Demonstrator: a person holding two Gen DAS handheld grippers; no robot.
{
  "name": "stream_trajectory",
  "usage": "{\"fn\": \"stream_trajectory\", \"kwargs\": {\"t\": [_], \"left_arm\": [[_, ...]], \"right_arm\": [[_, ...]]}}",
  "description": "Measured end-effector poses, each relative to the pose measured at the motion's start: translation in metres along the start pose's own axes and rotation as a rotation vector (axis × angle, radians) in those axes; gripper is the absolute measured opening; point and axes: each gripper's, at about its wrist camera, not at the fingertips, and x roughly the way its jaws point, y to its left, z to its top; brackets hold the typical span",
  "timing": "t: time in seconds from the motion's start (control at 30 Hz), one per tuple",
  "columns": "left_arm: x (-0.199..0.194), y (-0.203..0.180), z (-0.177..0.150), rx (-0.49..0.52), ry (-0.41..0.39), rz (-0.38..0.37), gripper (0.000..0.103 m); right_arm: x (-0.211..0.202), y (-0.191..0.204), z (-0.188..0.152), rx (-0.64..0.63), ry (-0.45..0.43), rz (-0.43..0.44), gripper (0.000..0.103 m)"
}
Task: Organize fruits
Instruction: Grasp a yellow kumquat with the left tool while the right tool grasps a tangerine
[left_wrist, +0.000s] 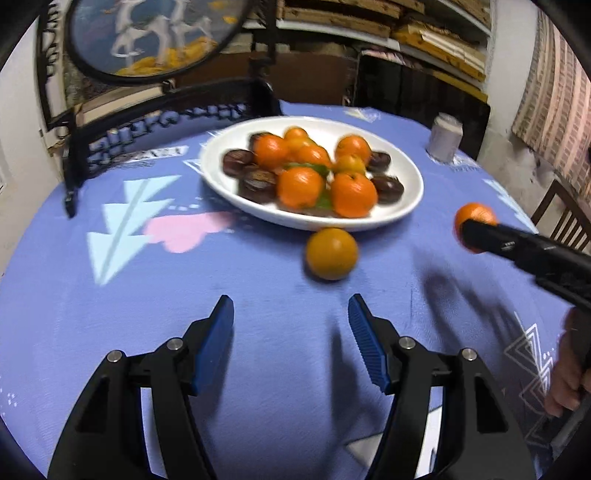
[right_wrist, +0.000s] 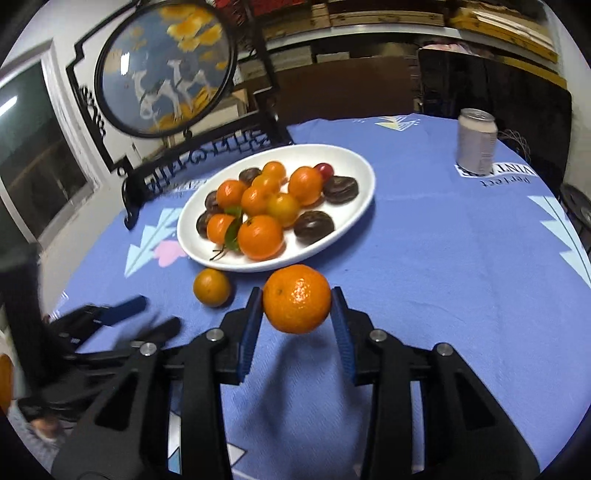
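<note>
Right tool (right_wrist: 297, 314) squeezes an orange (right_wrist: 297, 299), lifted off the tabletop (right_wrist: 443, 258). White plate (right_wrist: 354, 206) lies straight ahead, toward the far edge. Left tool (left_wrist: 291, 332) is open and empty.

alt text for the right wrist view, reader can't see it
The right gripper holds an orange between its blue pads, above a blue tablecloth. Beyond it, a smaller orange lies beside a white plate of oranges and dark fruits; a can stands far right.
</note>
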Motion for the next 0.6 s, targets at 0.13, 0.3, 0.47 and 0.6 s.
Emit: {"fn": "stream_trajectory", "kwargs": {"t": [0.13, 0.3, 0.47, 0.6], "left_arm": [[0.014, -0.01, 0.009, 0.002, 0.016, -0.008, 0.065], [0.029, -0.012, 0.023, -0.041, 0.018, -0.036, 0.065], [0.036, -0.013, 0.028, -0.026, -0.006, -0.014, 0.055], [0.041, -0.012, 0.03, -0.026, 0.008, -0.055, 0.039]], "right_arm": [[0.0, -0.007, 0.002, 0.025, 0.005, 0.009, 0.038], [0.001, -0.017, 0.003, 0.059, 0.018, 0.025, 0.038], [0.001, -0.02, 0.004, 0.071, 0.022, 0.033, 0.038], [0.004, -0.018, 0.002, 0.068, 0.034, 0.035, 0.038]]}}
